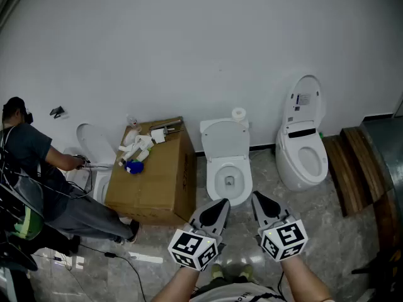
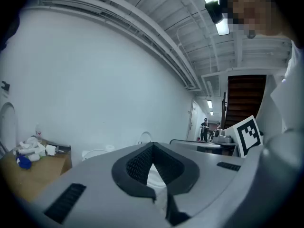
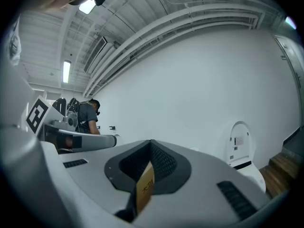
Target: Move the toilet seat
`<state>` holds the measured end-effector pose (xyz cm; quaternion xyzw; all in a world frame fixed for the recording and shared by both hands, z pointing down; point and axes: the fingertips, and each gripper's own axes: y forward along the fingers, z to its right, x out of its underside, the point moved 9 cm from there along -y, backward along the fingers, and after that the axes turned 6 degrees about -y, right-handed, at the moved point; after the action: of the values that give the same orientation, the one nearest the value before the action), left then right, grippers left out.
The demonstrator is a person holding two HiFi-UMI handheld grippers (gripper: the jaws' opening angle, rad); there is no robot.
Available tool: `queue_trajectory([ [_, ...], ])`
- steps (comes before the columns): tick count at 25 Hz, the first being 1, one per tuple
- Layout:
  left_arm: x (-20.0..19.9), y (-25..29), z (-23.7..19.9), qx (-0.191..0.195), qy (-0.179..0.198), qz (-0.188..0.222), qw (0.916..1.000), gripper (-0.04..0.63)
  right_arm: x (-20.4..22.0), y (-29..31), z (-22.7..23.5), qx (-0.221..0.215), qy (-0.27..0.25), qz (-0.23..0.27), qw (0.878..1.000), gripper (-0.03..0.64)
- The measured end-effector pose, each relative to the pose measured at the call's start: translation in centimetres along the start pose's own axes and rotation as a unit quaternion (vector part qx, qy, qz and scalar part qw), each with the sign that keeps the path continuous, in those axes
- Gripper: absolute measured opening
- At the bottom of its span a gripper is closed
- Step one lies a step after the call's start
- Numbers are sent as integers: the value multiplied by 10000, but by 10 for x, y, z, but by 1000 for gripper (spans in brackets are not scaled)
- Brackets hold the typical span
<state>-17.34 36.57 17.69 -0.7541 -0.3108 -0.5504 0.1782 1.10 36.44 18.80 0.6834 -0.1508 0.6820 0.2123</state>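
Note:
The middle white toilet stands against the wall with its lid raised and the bowl open; a paper roll sits on its tank. Both grippers hover side by side in front of it, above the floor and touching nothing. My left gripper has its jaws together at the tip, and so does my right gripper. In the left gripper view the left gripper points at the wall with nothing held. The right gripper also holds nothing; only a strip of cardboard beyond shows through its slit.
A cardboard box with white parts and a blue item on top stands left of the toilet. A person crouches at a third toilet on the far left. Another toilet with its lid up stands right; wooden steps lie beyond.

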Motion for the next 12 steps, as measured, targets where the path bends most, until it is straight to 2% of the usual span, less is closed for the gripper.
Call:
queue_trajectory([
  [9,1,10,8,-15,55,-26,10000,9,0,-3,9,-56,-25,-12,10000,12],
  [12,3,12,8,-16,71,-46,10000,9,1,-3,11,-159,148,54,9997,12],
])
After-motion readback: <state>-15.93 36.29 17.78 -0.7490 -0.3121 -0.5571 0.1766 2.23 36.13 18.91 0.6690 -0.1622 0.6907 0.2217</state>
